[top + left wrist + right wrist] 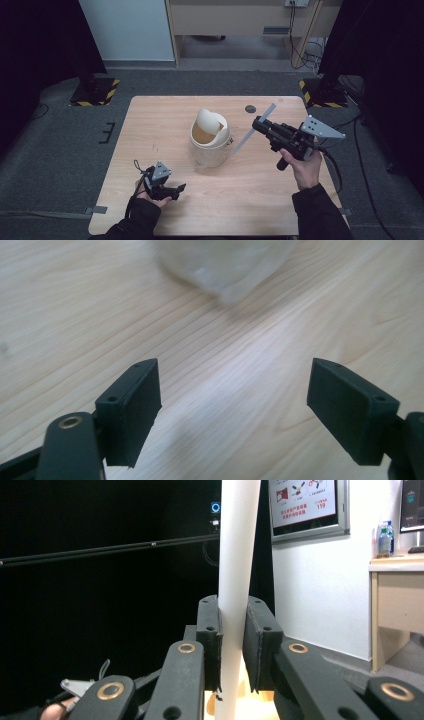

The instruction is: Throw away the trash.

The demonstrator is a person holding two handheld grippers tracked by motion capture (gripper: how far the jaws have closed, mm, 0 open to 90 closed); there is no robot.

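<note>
A small cream bin (210,142) with a swing lid tipped open stands at the middle of the wooden table (150,125). My right gripper (258,123) is held above the table to the bin's right, shut on a long white strip (253,129) that slants from upper right down toward the bin. In the right gripper view the white strip (235,575) rises between the jaws, clamped at the right gripper (232,645). My left gripper (179,189) rests low near the front left, open, with bare wood between the jaws of the left gripper (234,405). The bin's blurred base (225,265) lies ahead.
A small dark disc (250,108) lies near the table's far right edge. Two stand bases with yellow-black tape (95,90) sit on the grey floor behind the table. A desk (397,610) and a white wall stand to the right in the right gripper view.
</note>
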